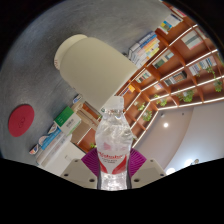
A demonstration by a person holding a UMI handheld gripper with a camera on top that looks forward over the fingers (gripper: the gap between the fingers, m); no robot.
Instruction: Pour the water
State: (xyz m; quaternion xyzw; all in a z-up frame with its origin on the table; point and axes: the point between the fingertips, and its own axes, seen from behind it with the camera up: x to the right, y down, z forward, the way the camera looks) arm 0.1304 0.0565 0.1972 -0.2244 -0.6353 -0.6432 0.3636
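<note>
Bookshelves (178, 62) fill the tilted background, wooden and orange-lit, with a grey floor or tabletop (35, 60) sweeping round on the other side; the whole scene leans because I hold my tongs at an angle.

Nearest to me, my gripper (114, 168) is clenched on a clear plastic water bottle (113, 140). Both magenta pads (93, 162) press against its sides, one at each flank, right at the band of its pink-and-white label. The bottle stands up between my fingers and reaches forward past their tips, its ribbed shoulder and neck pointing away from me.

Just beyond the bottle's top is a cream-coloured cup (92, 62), seen tipped on its side from my angle, with its wide mouth turned toward the bottle. The bottle's neck sits at or just below the cup's rim; I cannot tell whether the two touch, nor whether any water is running.

Farther out, a round red disc (21, 121) lies on the grey surface, well apart from the cup, and a row of colourful books (60, 125) runs beside it. Green plants (186, 96) sit on the far shelves.
</note>
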